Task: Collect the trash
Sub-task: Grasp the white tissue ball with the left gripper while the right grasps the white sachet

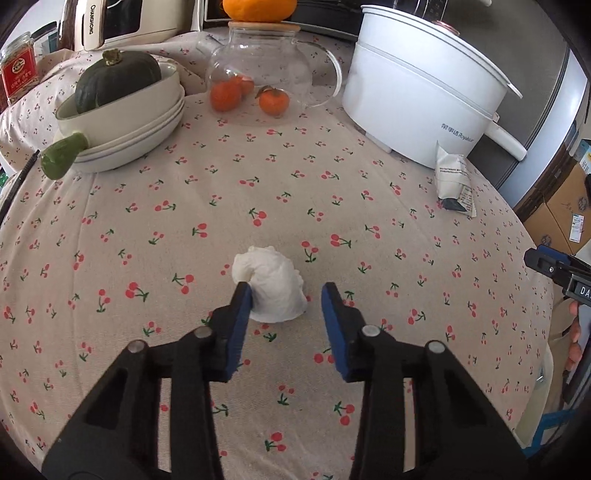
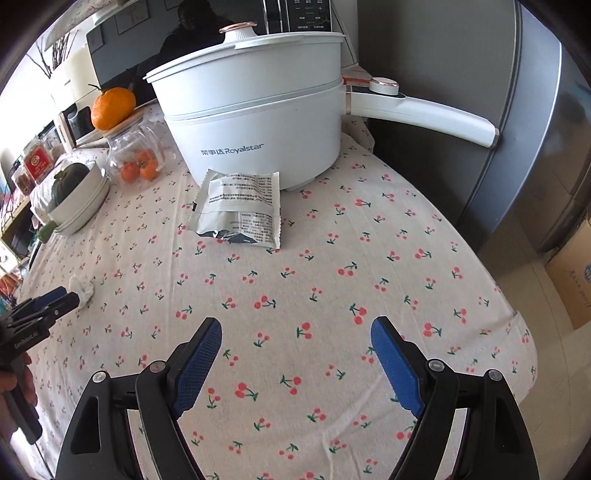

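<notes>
Your left gripper (image 1: 287, 295) is partly open around the white paper ball (image 1: 271, 286), low in the frame on the desk (image 1: 258, 177). Only one pad touches it, so squeeze gently, then lift.

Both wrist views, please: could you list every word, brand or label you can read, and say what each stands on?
"Royalstar", after three Chinese characters: white cooking pot.
"CHANGHONG": cream appliance at the back.
"GenRobot.AI": left gripper, on its body, small.
Too small to read: print on the packet, red jar label, panel behind the pot.
</notes>
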`<state>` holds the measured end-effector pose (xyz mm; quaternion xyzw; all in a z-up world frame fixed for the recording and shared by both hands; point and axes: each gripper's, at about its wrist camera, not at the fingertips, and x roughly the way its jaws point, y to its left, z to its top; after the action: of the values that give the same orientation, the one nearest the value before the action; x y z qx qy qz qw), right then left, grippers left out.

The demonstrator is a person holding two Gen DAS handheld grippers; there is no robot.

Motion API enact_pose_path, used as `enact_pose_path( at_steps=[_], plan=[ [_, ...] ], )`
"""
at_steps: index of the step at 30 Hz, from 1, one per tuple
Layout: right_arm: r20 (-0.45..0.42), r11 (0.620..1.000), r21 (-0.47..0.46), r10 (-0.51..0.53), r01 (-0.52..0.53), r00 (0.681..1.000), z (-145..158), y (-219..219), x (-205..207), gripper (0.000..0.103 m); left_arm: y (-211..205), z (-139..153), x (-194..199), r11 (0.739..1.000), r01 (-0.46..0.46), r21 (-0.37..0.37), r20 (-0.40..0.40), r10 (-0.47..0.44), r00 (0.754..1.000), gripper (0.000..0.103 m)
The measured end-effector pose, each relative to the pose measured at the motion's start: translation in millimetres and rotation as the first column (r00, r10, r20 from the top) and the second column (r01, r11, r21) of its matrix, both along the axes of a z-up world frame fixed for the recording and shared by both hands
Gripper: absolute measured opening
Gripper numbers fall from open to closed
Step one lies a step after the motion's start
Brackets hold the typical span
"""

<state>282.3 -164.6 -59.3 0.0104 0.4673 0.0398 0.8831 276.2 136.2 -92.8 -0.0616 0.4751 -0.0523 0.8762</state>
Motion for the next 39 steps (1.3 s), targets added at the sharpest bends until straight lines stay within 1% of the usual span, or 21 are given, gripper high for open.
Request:
enact_pose_path(
  at_steps=[3, 4, 8, 9, 13, 15, 18, 20, 22, 24, 25, 28, 29, 30, 31, 32, 35, 39],
  plan=[
    [0.010, 1.000, 0.007, 0.004, -0.004, 1.000, -4.5, 7.3, 12.3, 0.085, 2.6, 3.5, -1.9, 1.000, -0.017, -0.005, 0.004, 0.017, 1.000, 0.028],
    [0.014, 1.000, 0.011, 0.004, -0.004, 1.000, -6.3, 10.1, 17.1, 0.085, 2.9, 5.1, -3.0, 1.000, -0.024, 0.002, 0.000, 0.024, 1.000, 0.027],
    [0.036, 1.000, 0.024, 0.006, -0.007, 0.999, -12.1, 22.2, 34.8, 0.085, 5.8, 12.1, -11.7, 0.999, -0.032, -0.018, -0.010, 0.031, 0.999, 0.027],
    [0.044, 0.999, 0.031, 0.007, -0.008, 0.999, -13.1, 26.1, 40.1, 0.085, 5.8, 14.0, -13.9, 0.999, -0.029, -0.020, -0.008, 0.029, 1.000, 0.027],
    [0.074, 0.999, 0.034, 0.021, -0.023, 0.997, -17.8, 43.4, 62.4, 0.085, -0.3, 22.3, -23.1, 1.000, 0.003, 0.015, 0.006, -0.003, 1.000, 0.027],
    [0.088, 0.999, 0.027, 0.020, -0.023, 0.996, -20.2, 50.5, 73.9, 0.085, -2.8, 25.0, -26.0, 1.000, 0.016, 0.008, 0.005, -0.016, 1.000, 0.027],
    [0.080, 1.000, 0.013, 0.005, -0.006, 0.997, -26.2, 57.1, 91.8, 0.084, -9.4, 24.8, -27.7, 0.999, 0.037, 0.000, -0.006, -0.037, 0.999, 0.027],
    [0.068, 1.000, 0.010, -0.005, 0.004, 0.998, -31.1, 58.8, 100.9, 0.075, -15.2, 22.9, -28.2, 0.999, 0.054, 0.008, -0.016, -0.054, 0.998, 0.027],
    [0.078, 1.000, 0.008, -0.006, 0.006, 0.997, -32.4, 60.1, 105.1, 0.073, -19.2, 20.9, -28.1, 0.998, 0.067, 0.011, -0.024, -0.067, 0.997, 0.027],
    [0.091, 1.000, -0.010, -0.004, 0.005, 0.996, -32.0, 61.1, 106.2, 0.067, -21.8, 20.9, -27.1, 0.997, 0.074, 0.014, -0.023, -0.073, 0.997, 0.027],
    [0.090, 1.000, -0.003, 0.008, -0.007, 0.996, -32.4, 61.2, 106.7, 0.057, -22.5, 21.3, -26.7, 0.997, 0.075, 0.012, -0.024, -0.075, 0.997, 0.027],
    [0.062, 0.999, 0.009, 0.045, -0.046, 0.997, -36.4, 60.5, 105.7, 0.049, -23.1, 22.0, -27.5, 0.997, 0.074, 0.007, -0.027, -0.074, 0.997, 0.027],
    [0.052, 0.998, 0.007, 0.057, -0.057, 0.997, -38.5, 60.2, 104.9, 0.034, -23.2, 22.2, -27.8, 0.997, 0.073, 0.006, -0.027, -0.073, 0.997, 0.027],
    [0.048, 0.997, 0.025, 0.069, -0.070, 0.996, -39.5, 59.1, 103.8, 0.030, -23.2, 22.1, -27.8, 0.997, 0.072, 0.004, -0.028, -0.072, 0.997, 0.027],
    [0.041, 0.995, 0.050, 0.079, -0.081, 0.996, -39.5, 57.1, 102.4, 0.022, -23.3, 21.9, -27.8, 0.997, 0.071, 0.002, -0.030, -0.071, 0.997, 0.027],
    [0.037, 0.994, 0.062, 0.084, -0.086, 0.996, -38.6, 56.1, 99.9, 0.019, -23.4, 21.8, -28.4, 0.997, 0.071, 0.000, -0.032, -0.071, 0.997, 0.027],
    [0.023, 0.991, 0.078, 0.107, -0.108, 0.994, -35.8, 54.4, 90.3, 0.015, -24.2, 23.2, -31.8, 0.997, 0.076, 0.003, -0.032, -0.076, 0.997, 0.027],
    [0.038, 0.989, 0.090, 0.117, -0.120, 0.992, -21.8, 46.2, 66.1, 0.014, -26.8, 29.6, -37.9, 0.997, 0.081, 0.007, -0.018, -0.080, 0.997, 0.027]
  ],
)
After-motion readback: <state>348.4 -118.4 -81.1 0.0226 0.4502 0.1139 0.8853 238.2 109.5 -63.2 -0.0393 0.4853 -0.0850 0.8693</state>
